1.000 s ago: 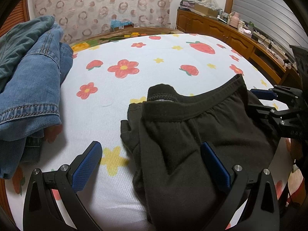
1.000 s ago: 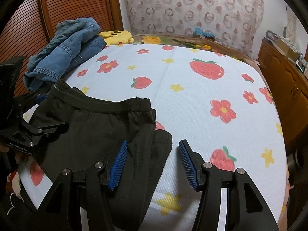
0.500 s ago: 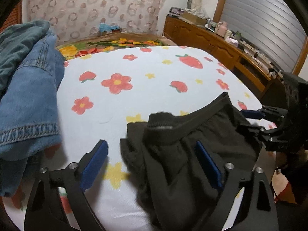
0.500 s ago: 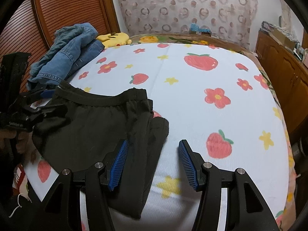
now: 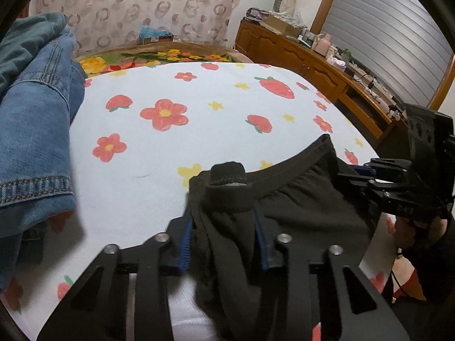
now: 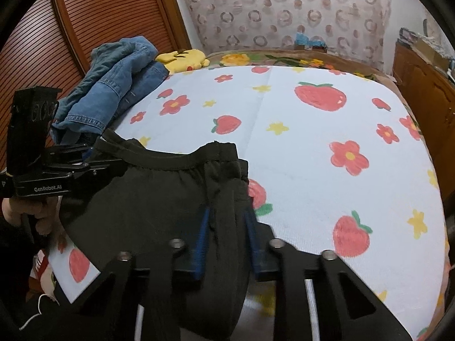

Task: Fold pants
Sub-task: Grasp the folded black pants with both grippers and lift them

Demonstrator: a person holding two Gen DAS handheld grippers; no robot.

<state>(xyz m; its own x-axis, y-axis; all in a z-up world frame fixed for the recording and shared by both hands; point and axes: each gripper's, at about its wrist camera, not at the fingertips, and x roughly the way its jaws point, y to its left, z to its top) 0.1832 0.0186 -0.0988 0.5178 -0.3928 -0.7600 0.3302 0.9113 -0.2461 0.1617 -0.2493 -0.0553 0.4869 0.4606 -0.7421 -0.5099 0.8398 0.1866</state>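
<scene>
A: Where were the black pants (image 5: pixel 301 199)?
B: On the near part of the bed, over the white sheet (image 5: pixel 176 147) with the strawberry and flower print. Bunched, not flat. Waistband ran between the two tools as a sagging curve.

A: Left gripper (image 5: pixel 224 244) state?
B: Clamped on the pants. Blue pads narrow, with a thick wad of black fabric squeezed between them. A fold of waistband stuck up just past the fingertips. Some blur on the cloth there.

A: Right gripper (image 6: pixel 227 244)?
B: Same story. Pads close together, pinching a vertical bundle of the pants at the other waistband end. Fabric hung down between the fingers toward the camera.

A: Could each cam see the other tool?
B: Yes. Left wrist view showed the right tool at the right edge, fingers into the waistband corner. Right wrist view showed the left tool at the left edge, with a "GenRobot.AI" label and the person's hand (image 6: pixel 25 213) on the handle below it.

A: Anything else on the bed?
B: Blue denim pile (image 6: pixel 113 91) at the left side of the bed, well apart from the pants. Yellow plush toy (image 6: pixel 183 58) just beyond the denim, near the headboard end. Floral blanket (image 6: pixel 284 58) strip past the sheet's far edge.

A: Surroundings?
B: Curtain (image 6: pixel 284 8) with ring pattern behind the bed. Slatted wooden doors (image 6: pixel 93 20) on the left. Wooden cabinet (image 5: pixel 298 56) with clutter on top along the right, under a grey roller shutter (image 5: pixel 392 37).
</scene>
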